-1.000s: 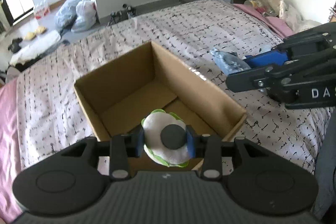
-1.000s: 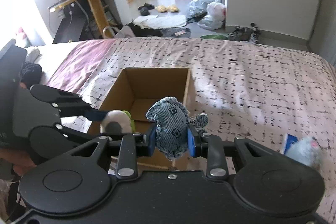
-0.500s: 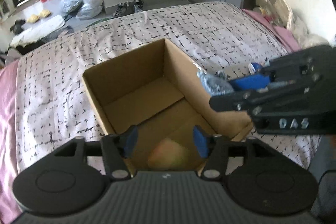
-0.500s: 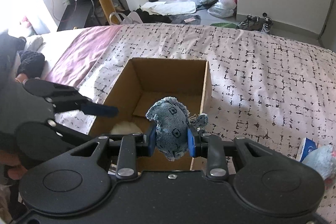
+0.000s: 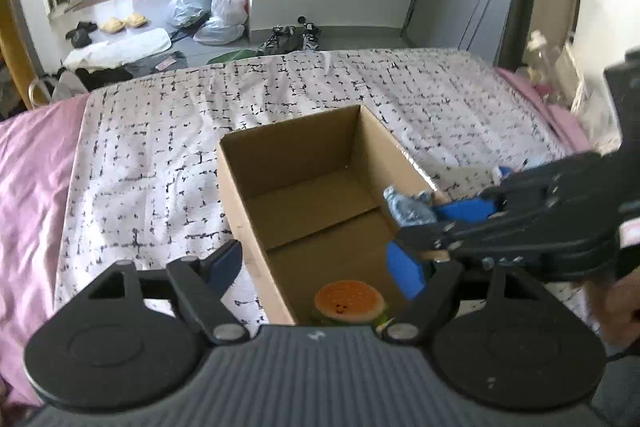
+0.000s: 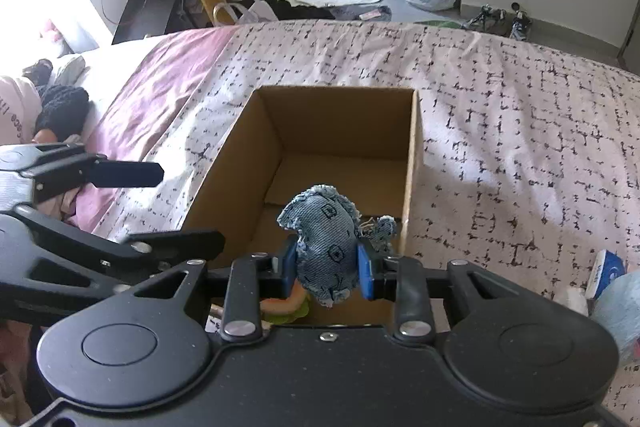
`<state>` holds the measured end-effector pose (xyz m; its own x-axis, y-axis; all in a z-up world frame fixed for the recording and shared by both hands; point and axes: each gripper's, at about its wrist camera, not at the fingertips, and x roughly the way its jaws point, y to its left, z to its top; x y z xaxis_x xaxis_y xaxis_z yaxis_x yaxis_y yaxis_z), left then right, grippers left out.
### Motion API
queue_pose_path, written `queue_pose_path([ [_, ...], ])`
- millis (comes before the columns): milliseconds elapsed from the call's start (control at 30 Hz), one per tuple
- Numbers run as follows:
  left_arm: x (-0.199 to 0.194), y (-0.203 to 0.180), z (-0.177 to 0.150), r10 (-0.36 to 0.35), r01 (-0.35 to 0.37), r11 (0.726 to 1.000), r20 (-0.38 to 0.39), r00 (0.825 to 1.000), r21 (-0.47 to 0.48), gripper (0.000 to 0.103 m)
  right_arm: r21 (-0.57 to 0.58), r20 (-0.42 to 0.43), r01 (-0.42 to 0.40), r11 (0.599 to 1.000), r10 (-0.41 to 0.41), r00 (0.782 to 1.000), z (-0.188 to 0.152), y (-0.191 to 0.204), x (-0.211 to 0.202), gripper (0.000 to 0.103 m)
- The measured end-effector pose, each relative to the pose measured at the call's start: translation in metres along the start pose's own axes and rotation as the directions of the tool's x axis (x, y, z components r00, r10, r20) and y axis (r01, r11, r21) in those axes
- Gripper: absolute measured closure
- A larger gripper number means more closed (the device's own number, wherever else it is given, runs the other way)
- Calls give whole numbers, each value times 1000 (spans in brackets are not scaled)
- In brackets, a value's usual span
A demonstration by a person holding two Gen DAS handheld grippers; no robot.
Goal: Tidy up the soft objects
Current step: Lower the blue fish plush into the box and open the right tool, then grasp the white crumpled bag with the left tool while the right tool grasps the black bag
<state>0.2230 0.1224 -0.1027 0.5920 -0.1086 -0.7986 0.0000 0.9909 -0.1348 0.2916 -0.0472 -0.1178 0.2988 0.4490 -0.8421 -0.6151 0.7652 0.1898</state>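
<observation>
The left gripper [image 5: 320,269] hangs over the near end of the open cardboard box [image 5: 304,151], its 2 blue-padded fingers [image 5: 226,261] spread wide with nothing between them. Below it, on the box floor against the near wall, lies the plush hamburger [image 5: 348,303], orange bun up with a small face on it.

The right gripper [image 6: 327,267] is closed narrowly on the blue denim stuffed toy [image 6: 326,243], held above the box's near right corner; in the right wrist view the hamburger's edge [image 6: 286,305] peeks out beneath the left pad.

The box sits on a bed covered by a white bedspread with black dashes [image 6: 512,131]. Near the right edge of that bedspread lies a blue-and-white package [image 6: 606,273] whose print is too small to read. No writing on the box or toys is legible.
</observation>
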Motion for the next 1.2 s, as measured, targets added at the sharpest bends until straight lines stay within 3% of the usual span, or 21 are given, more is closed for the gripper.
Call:
queue_pose_path([
  [133,-5,5,-5,-16,16,998,-2,1000,-61,17,9,-8,1,1000,-1,1000,-2,1,1,65],
  [200,-8,3,-8,-33,33,998,-7,999,-62,17,16,-2,12,1000,-12,1000,-4,1,-1,45],
  [367,-19,-9,-10,14,-14,999,2,1000,-37,14,45,43,-9,999,7,999,-9,-6,-17,41],
  [500,-31,-19,-9,48,-48,999,34,998,-6,13,61,67,2,998,-6,998,-17,-15,-32,31],
  [633,-34,-21,-8,16,-16,999,5,1000,-50,12,83,106,-1,997,-8,994,-26,-27,-52,16],
  [733,-38,-26,-10,-6,6,998,5,1000,-67,12,95,133,2,996,-14,991,-33,-37,-68,13],
  [967,-45,-46,-13,17,-17,997,4,1000,-70,12,81,180,35,996,-49,982,-55,-56,-98,8],
  [1200,-52,-72,-13,-2,2,1000,38,999,-9,9,126,206,60,990,-86,975,-81,-80,-123,2],
])
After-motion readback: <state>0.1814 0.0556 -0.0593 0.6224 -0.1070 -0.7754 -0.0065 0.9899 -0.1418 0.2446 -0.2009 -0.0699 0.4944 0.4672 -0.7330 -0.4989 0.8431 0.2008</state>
